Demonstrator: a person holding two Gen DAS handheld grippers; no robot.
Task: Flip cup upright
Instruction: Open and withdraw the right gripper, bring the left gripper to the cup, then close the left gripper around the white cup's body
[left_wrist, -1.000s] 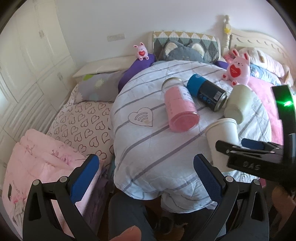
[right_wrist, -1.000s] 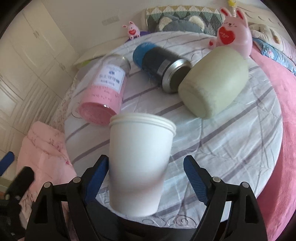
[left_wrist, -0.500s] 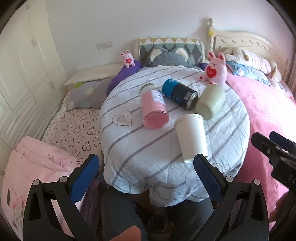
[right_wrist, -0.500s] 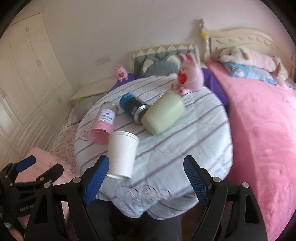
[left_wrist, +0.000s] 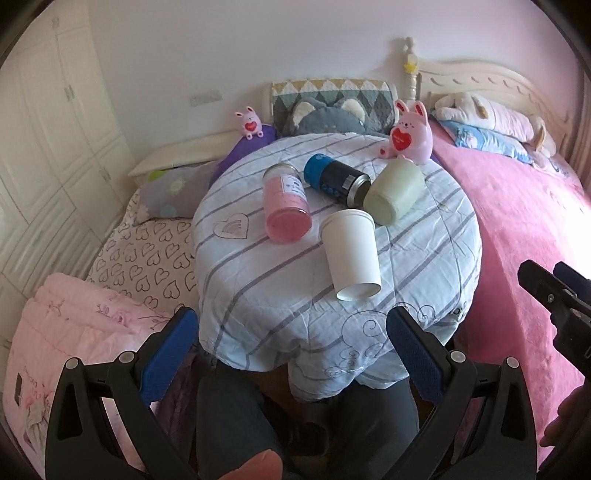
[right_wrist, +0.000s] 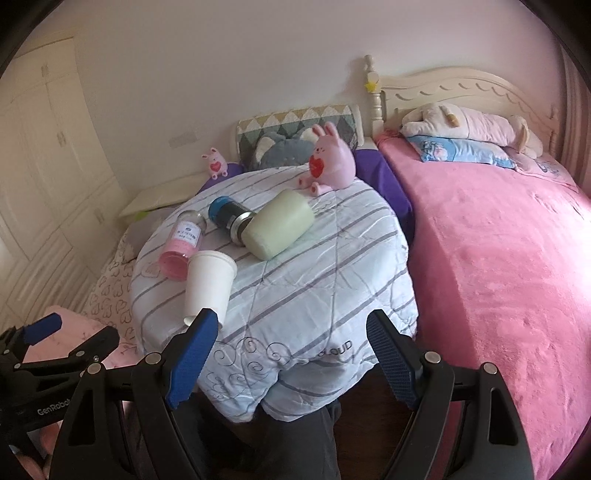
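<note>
- White paper cup lies on its side on the round cloth-covered table. Its long axis runs roughly toward and away from the grippers: wide rimmed mouth on the far side, narrow base nearest the table's front edge.
- Three more containers lie tipped beyond the cup's mouth: pink jar, dark blue-capped can, pale green cup. None is seen to touch the white cup.
- Right gripper: jaws apart, holding nothing. The cup sits ahead and left of it, its base just past the left fingertip in this view.
- Left gripper: jaws apart, empty. The cup lies ahead, slightly right of centre, well apart.
- Judgement: neither gripper is clearly nearer. A grasp across the cup's sides suits this axis, and the base end offers the clear approach.
</note>
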